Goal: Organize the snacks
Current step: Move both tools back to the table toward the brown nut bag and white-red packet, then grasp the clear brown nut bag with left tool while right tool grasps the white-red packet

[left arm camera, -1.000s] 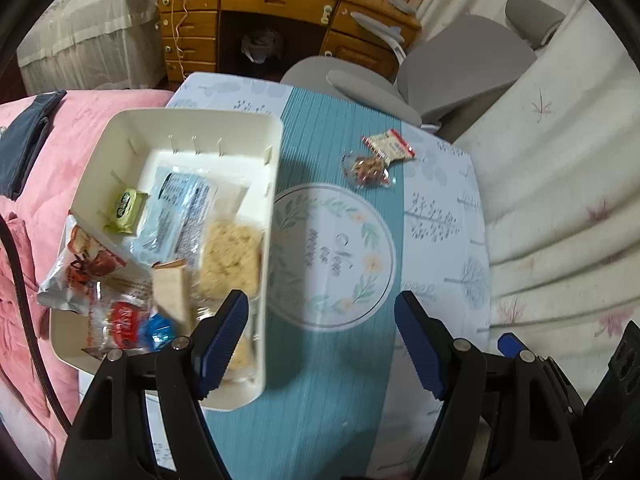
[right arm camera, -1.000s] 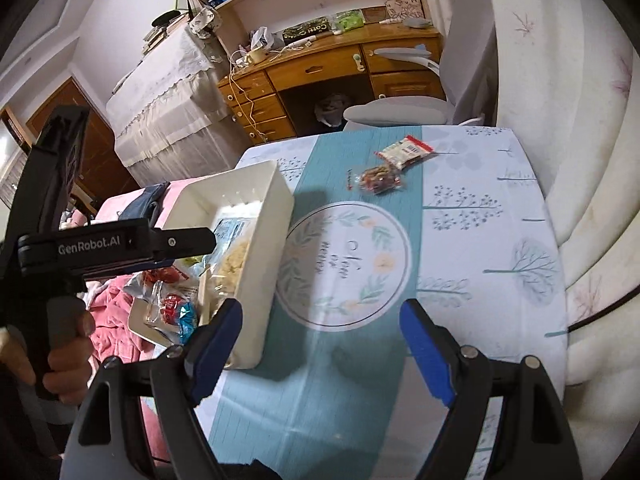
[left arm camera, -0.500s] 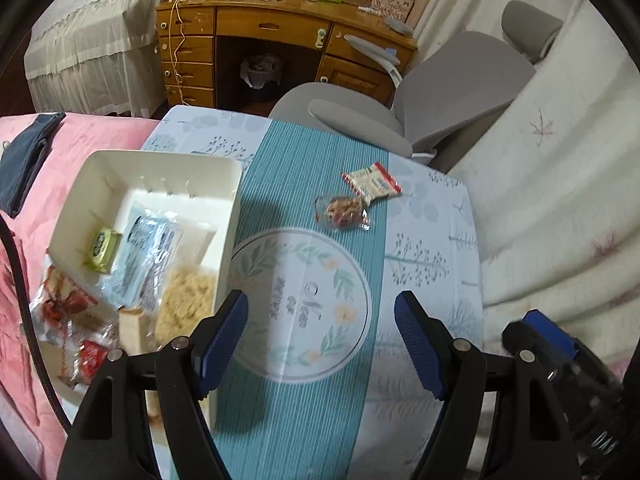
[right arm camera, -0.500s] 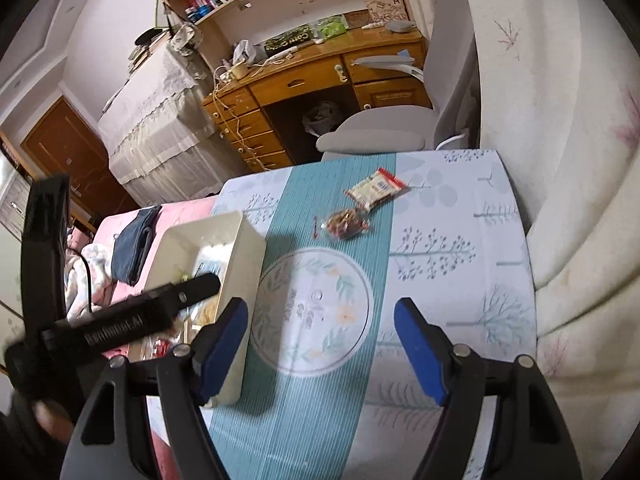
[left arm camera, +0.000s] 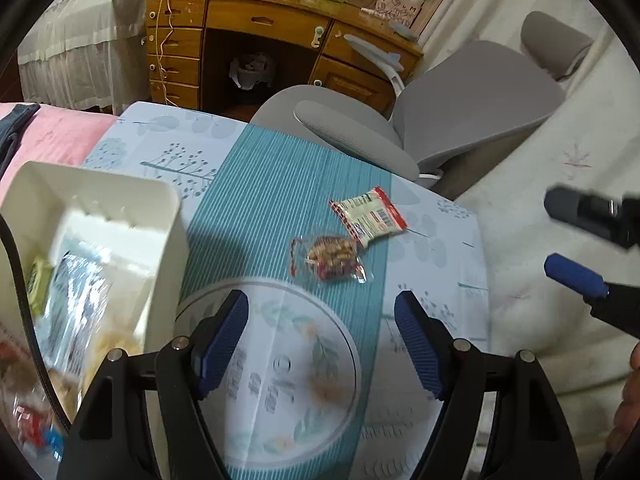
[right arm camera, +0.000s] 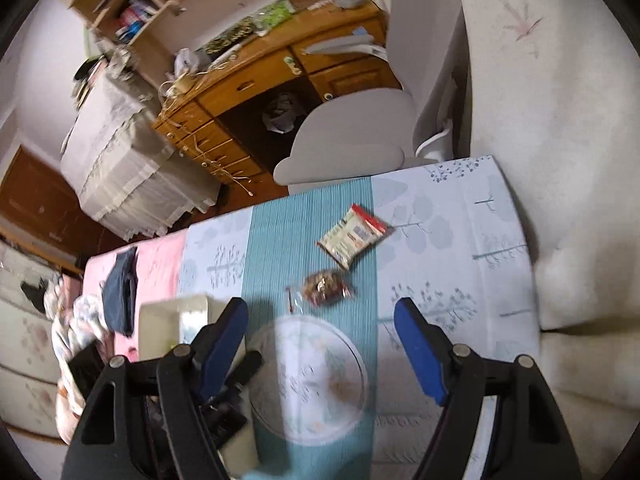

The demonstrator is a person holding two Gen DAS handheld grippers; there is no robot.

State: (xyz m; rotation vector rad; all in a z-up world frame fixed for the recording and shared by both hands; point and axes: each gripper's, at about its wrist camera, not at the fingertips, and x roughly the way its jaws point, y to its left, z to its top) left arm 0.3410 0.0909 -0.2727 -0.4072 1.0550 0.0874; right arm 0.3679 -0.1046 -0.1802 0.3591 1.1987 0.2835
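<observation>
Counter [left arm camera: 168, 148] wears a pale blue tree-print cloth with a teal striped runner down the middle and a round floral medallion on the near part of it. Grey office chair [left arm camera: 460, 112] sits at the far edge, wooden desk behind it.

White bin [left arm camera: 160, 216] stands on the counter's left side, just beside the runner. It holds several wrapped snacks (blurred in the left wrist view): a small green packet [left arm camera: 38, 286], a clear blue-printed pack [left arm camera: 74, 304], something pale yellow below that, red wrappers at the near end.

2 snacks lie loose on the runner, beyond the medallion:
- white packet with red edges [left arm camera: 370, 216], further away
- clear bag of brown and red pieces [left arm camera: 330, 260], nearer, its corner touching or overlapping the white packet

Both well apart from the bin.

Left tongs [left arm camera: 320, 344]: blue pads spread wide, nothing between them, hovering over the medallion and aimed at the clear bag.

Right tongs [right arm camera: 320, 344]: also spread wide and empty, above the near end of the runner; both loose snacks [right arm camera: 352, 236] [right arm camera: 326, 288] lie ahead of the pads. From the left wrist view, the right tongs' blue pads show at the right edge, over the white fabric beside the counter.
</observation>
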